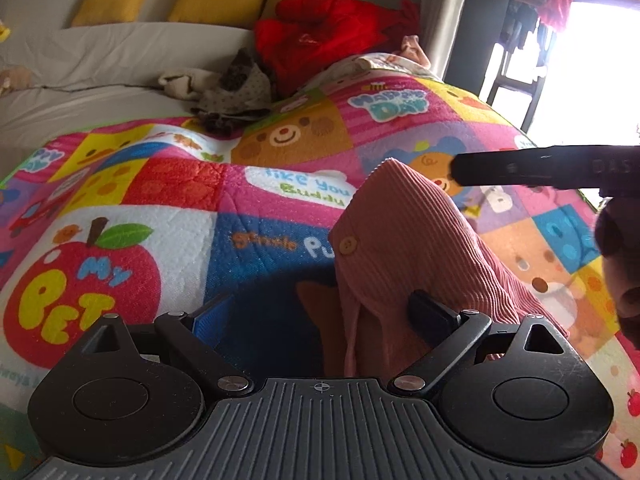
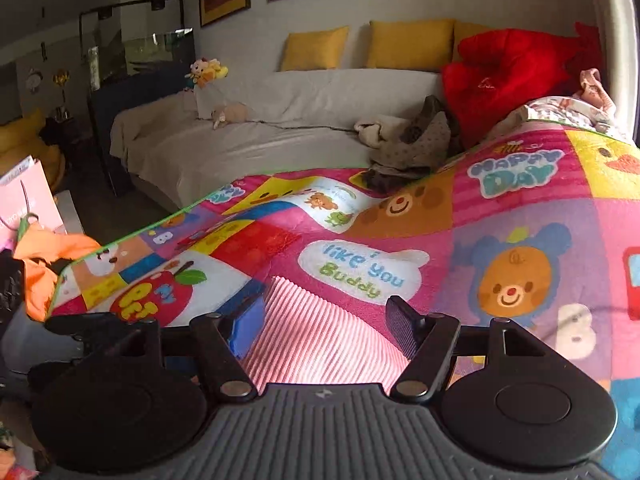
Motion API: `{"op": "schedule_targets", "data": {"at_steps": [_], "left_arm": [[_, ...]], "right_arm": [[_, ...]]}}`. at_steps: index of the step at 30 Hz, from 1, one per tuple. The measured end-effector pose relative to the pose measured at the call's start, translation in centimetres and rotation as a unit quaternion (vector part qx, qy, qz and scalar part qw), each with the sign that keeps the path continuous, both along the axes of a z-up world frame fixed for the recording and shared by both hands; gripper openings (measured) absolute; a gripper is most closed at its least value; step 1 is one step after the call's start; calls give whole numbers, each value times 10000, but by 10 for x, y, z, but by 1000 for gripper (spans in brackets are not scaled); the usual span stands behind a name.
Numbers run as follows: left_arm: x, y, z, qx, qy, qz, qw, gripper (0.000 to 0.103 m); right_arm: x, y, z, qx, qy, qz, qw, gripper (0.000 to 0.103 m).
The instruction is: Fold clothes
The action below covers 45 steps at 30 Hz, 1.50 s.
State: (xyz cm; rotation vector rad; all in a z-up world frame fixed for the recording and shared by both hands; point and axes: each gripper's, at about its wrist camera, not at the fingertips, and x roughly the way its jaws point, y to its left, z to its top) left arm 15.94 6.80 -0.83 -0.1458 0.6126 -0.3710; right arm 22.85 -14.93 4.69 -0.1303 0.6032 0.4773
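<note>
both grippers, left gripper [image 1: 320, 316] and right gripper [image 2: 324, 320], gape wide around the pink garment [image 1: 404, 240] on the quilt [image 1: 160, 200] (nothing pinched yet); close on its edges evenly before folding.

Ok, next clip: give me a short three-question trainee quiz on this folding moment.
1. True or false: the left tongs stand wide open around the pink corduroy garment.
2. Which pillow colour lines the sofa back: A) yellow B) green C) black?
3. Fill in: the garment lies on a colourful cartoon-print ____.

Key:
1. True; the jaws are apart with cloth between them.
2. A.
3. Blanket. The right tongs are open over the same garment.
</note>
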Motion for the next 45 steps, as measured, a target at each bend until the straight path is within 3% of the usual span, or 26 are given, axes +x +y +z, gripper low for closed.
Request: {"op": "schedule_targets", "data": {"at_steps": [3, 6, 12, 18, 22, 26, 30, 33, 35, 39, 45], "left_arm": [[1, 1, -1, 48, -10, 81, 10000, 97], [5, 5, -3, -49, 58, 103, 9999, 97], [6, 11, -3, -230, 103, 88, 9996, 97], [3, 24, 25, -694, -214, 129, 9973, 95], [6, 7, 52, -1070, -356, -493, 9924, 92], [23, -26, 55, -1444, -20, -1230, 9818, 91], [39, -58, 31, -823, 332, -1117, 9898, 87], [38, -65, 21, -597, 329, -1148, 9910, 87], [35, -68, 20, -466, 279, -1183, 9915, 88], [31, -71, 17, -287, 159, -1269, 9914, 90], [31, -69, 16, -307, 110, -1293, 9911, 90]], "right_arm": [[15, 12, -30, -357, 178, -110, 9991, 68], [15, 4, -43, -143, 330, -256, 9990, 69], [-13, -22, -20, 162, 324, -214, 9991, 69], [-54, -28, -46, -288, 465, -164, 9984, 70], [-68, -32, -62, -326, 420, -269, 9982, 71], [-72, -39, -58, -246, 462, -225, 9984, 71], [-76, -53, -37, -300, 220, -192, 9991, 72], [-67, -71, -21, -252, -5, -486, 9985, 76], [-55, -81, -19, -82, 81, -706, 9974, 77], [-42, -81, -38, 63, 434, -783, 9960, 77], [-45, -65, -70, -452, 525, -698, 9951, 79]]}}
